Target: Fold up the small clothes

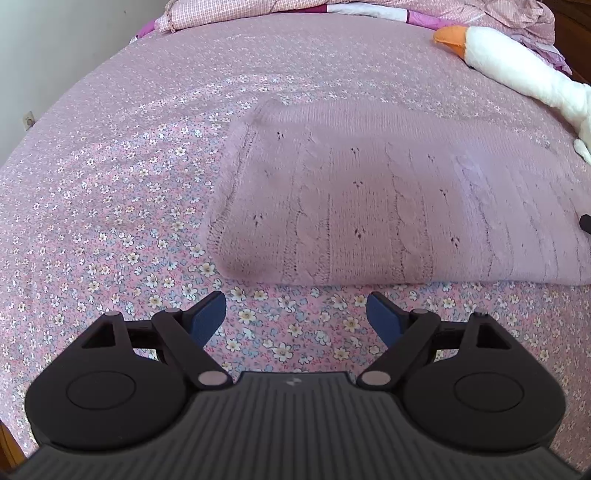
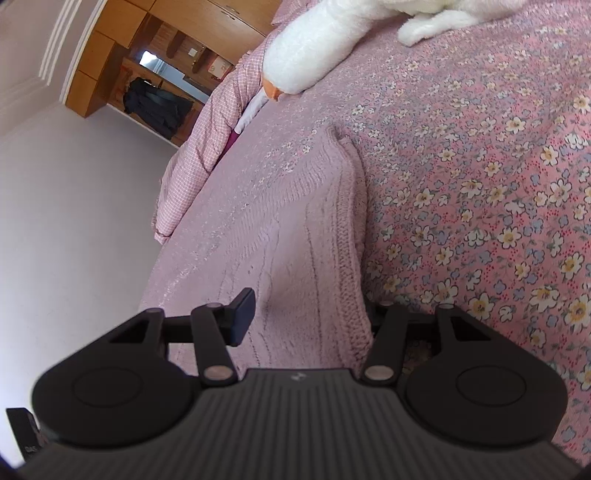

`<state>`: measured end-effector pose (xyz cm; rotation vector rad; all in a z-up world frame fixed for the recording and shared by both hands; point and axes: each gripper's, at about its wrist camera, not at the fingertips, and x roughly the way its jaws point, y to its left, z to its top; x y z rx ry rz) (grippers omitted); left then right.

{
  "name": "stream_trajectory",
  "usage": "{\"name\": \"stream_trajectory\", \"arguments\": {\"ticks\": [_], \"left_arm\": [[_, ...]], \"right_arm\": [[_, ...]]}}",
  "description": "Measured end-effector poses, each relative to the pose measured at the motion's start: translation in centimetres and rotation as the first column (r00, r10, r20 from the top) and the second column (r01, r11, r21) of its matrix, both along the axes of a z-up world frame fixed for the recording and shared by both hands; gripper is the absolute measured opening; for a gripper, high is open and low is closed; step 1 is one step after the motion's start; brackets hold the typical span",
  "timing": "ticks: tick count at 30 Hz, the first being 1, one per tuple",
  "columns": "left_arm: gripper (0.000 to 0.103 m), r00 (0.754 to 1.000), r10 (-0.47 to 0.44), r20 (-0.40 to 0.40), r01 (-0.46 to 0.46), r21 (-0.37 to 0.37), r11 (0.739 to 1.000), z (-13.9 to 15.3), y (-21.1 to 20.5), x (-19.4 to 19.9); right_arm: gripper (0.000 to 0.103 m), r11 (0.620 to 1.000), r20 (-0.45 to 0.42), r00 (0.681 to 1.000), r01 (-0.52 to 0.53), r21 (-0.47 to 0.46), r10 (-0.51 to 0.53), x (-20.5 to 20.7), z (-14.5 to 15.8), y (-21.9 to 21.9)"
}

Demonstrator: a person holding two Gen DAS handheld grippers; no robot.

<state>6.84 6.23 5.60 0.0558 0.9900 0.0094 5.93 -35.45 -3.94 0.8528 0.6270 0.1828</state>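
A pink cable-knit sweater [image 1: 369, 206] lies folded on the floral bedsheet [image 1: 110, 206]. My left gripper [image 1: 295, 310] hovers open over bare sheet just short of the sweater's near edge, with nothing between its blue pads. In the right wrist view the sweater [image 2: 295, 221] runs away from the camera, and my right gripper [image 2: 310, 317] is open and straddles its near edge. One blue pad [image 2: 243, 317] rests over the knit. The other finger is hidden under the sweater's ribbed border. A black tip [image 1: 585, 223] at the left view's right edge is probably the right gripper.
A white plush goose [image 1: 517, 62] with an orange beak lies at the far right of the bed, also seen as the plush goose [image 2: 314, 48]. A checked pink quilt [image 1: 258, 11] is bunched at the head. A white wall [image 2: 74, 221] and wooden wardrobe [image 2: 110, 48] stand beyond the bed.
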Motion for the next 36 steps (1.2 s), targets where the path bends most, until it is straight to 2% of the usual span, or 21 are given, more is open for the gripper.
{"name": "stream_trajectory", "arguments": {"ticks": [4,13,18,23,28,36], "left_arm": [[0.088,1.000,0.000,-0.014,0.001,0.008,1.000,-0.4,-0.1,0.1],[0.088,1.000,-0.025,0.003,0.025,0.061,0.998,-0.2,-0.1,-0.2],[0.088,1.000,-0.014,0.022,0.012,0.049,0.999,0.3,1.1,-0.3],[0.088,1.000,0.002,0.026,-0.003,0.036,0.999,0.5,2.4,-0.1],[0.088,0.999,0.015,0.052,-0.018,0.045,0.999,1.3,4.3,0.0],[0.088,0.996,0.051,0.072,-0.054,0.029,0.998,2.1,8.0,0.5]], "right_arm": [[0.035,0.999,-0.010,0.999,0.036,0.007,-0.036,-0.3,-0.5,-0.3],[0.026,0.985,0.023,0.995,0.097,0.141,-0.102,-1.3,-0.5,-0.9],[0.026,0.996,0.084,0.995,0.047,0.082,-0.054,-1.2,2.3,0.5],[0.024,0.999,0.115,0.993,0.022,-0.035,-0.017,-0.4,5.2,2.6],[0.023,0.995,0.159,0.987,-0.013,-0.104,0.030,0.7,7.8,4.8],[0.023,0.975,0.225,0.960,-0.125,-0.186,0.166,2.8,11.1,10.0]]}}
